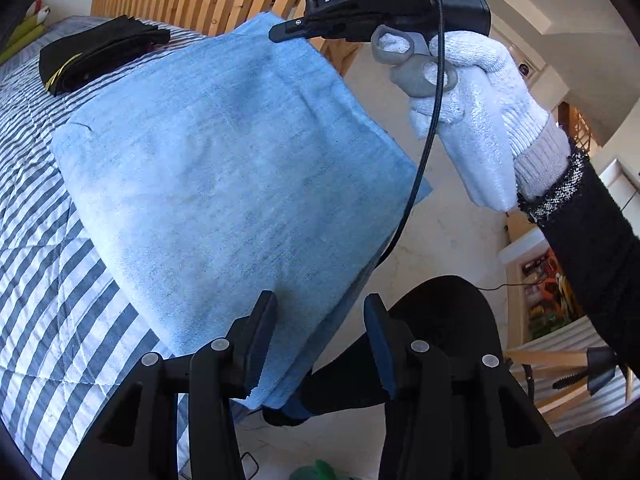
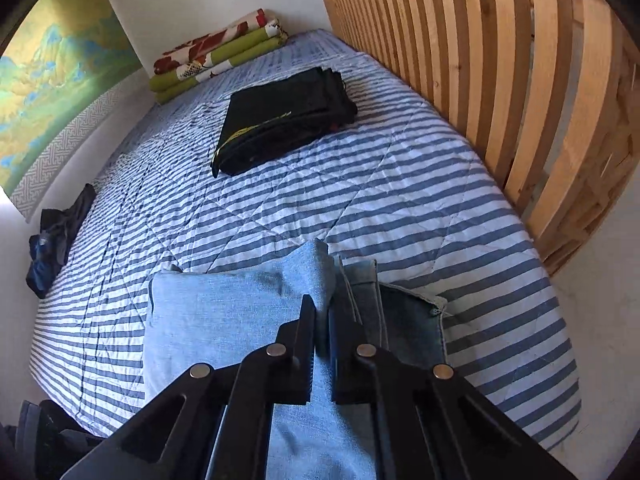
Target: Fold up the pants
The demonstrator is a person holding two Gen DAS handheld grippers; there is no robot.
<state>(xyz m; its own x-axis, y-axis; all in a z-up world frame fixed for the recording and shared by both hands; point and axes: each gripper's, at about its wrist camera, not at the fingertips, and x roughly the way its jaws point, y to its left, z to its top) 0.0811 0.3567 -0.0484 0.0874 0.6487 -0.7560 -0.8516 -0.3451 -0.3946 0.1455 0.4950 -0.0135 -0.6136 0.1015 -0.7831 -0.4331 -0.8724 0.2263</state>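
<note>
The light blue jeans (image 1: 224, 168) fill the left wrist view, raised off the striped bed quilt (image 1: 48, 240). Their lower edge runs between the fingers of my left gripper (image 1: 322, 340), whose jaws stand apart, with the cloth against the left finger only. At the top a white-gloved hand (image 1: 480, 92) holds my right gripper (image 1: 282, 34) at the jeans' far edge. In the right wrist view my right gripper (image 2: 322, 312) is shut on a pinched fold of the jeans (image 2: 216, 320), which lie folded at the near edge of the quilt (image 2: 360, 208).
Folded black pants (image 2: 280, 120) lie mid-bed, also in the left wrist view (image 1: 96, 56). A slatted wooden headboard (image 2: 520, 80) runs along the right. Folded green and red blankets (image 2: 216, 56) sit at the far end. A dark clothes heap (image 2: 56, 236) lies at the left edge.
</note>
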